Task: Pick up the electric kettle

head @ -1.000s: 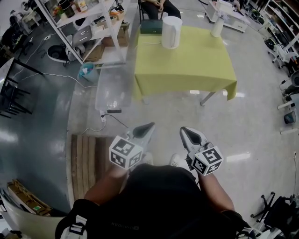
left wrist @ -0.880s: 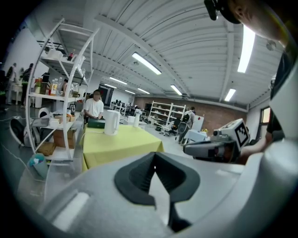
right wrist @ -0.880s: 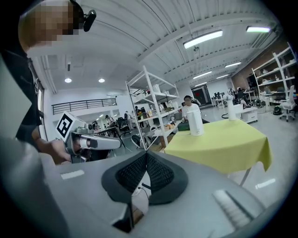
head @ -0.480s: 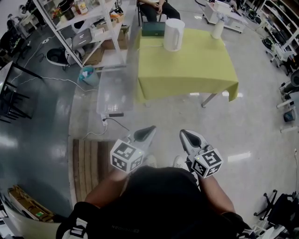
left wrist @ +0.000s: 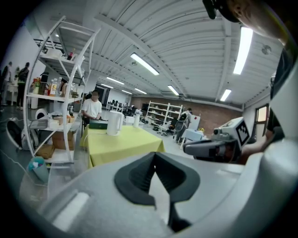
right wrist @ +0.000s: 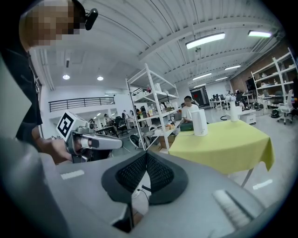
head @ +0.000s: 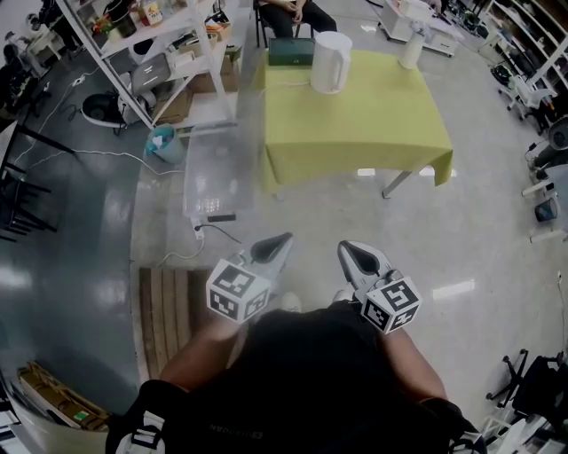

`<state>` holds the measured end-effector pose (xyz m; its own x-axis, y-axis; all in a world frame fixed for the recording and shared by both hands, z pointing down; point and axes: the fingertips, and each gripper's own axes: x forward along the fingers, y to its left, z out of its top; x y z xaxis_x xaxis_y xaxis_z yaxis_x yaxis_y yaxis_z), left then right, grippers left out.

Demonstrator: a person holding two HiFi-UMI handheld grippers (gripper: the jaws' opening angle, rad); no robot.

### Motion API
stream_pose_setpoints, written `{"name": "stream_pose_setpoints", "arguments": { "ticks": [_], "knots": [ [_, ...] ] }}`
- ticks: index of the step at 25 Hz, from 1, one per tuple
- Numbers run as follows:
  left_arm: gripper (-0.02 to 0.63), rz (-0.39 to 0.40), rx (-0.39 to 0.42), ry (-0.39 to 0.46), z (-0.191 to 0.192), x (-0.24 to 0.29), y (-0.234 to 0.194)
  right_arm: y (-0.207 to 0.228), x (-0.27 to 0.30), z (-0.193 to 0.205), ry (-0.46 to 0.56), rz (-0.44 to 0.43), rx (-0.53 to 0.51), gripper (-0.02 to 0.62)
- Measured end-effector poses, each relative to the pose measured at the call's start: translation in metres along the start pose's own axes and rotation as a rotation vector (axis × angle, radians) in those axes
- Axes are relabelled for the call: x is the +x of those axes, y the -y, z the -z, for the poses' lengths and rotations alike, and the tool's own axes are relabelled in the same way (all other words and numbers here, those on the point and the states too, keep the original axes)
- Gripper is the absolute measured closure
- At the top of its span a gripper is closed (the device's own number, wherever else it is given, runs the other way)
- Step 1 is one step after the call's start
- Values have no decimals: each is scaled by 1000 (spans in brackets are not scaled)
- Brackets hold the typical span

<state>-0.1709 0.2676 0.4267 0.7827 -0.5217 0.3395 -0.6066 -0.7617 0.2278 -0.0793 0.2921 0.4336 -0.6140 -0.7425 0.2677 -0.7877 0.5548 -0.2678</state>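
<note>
A white electric kettle (head: pixel 330 62) stands upright near the far edge of a table with a yellow-green cloth (head: pixel 355 120); it also shows in the left gripper view as the kettle (left wrist: pixel 113 123) and in the right gripper view as the kettle (right wrist: pixel 200 122). My left gripper (head: pixel 282 239) and right gripper (head: pixel 344 248) are held side by side in front of my body, well short of the table. Both are shut with nothing between the pads. Each gripper shows in the other's view, the right gripper (left wrist: pixel 186 148) and the left gripper (right wrist: pixel 120 145).
A white shelving rack (head: pixel 151 53) stands left of the table, with a clear plastic bin (head: pixel 213 168) and a power strip (head: pixel 209 219) on the floor beside it. A green box (head: pixel 291 51) and a white bottle (head: pixel 411 50) share the tabletop. A person (head: pixel 288 11) sits behind the table.
Both grippers and I have moved forward toward the table, which sits slightly closer and lower in the head view. The jaws stayed shut.
</note>
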Motion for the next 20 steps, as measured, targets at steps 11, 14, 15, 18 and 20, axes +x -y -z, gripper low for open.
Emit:
{"name": "stream_pose_setpoints", "arguments": {
  "ticks": [11, 14, 15, 18, 20],
  "knots": [
    [604, 9, -1, -1, 2, 3, 0, 2, 0, 0, -7, 1, -7, 589],
    [604, 1, -1, -4, 1, 6, -1, 5, 2, -2, -7, -6, -9, 589],
    [604, -2, -2, -3, 1, 8, -2, 6, 3, -2, -6, -8, -8, 589],
    [604, -10, -3, 2, -3, 13, -4, 14, 7, -4, -5, -14, -4, 589],
    [604, -15, -4, 2, -5, 19, -9, 20, 11, -6, -4, -17, -1, 589]
  ]
}}
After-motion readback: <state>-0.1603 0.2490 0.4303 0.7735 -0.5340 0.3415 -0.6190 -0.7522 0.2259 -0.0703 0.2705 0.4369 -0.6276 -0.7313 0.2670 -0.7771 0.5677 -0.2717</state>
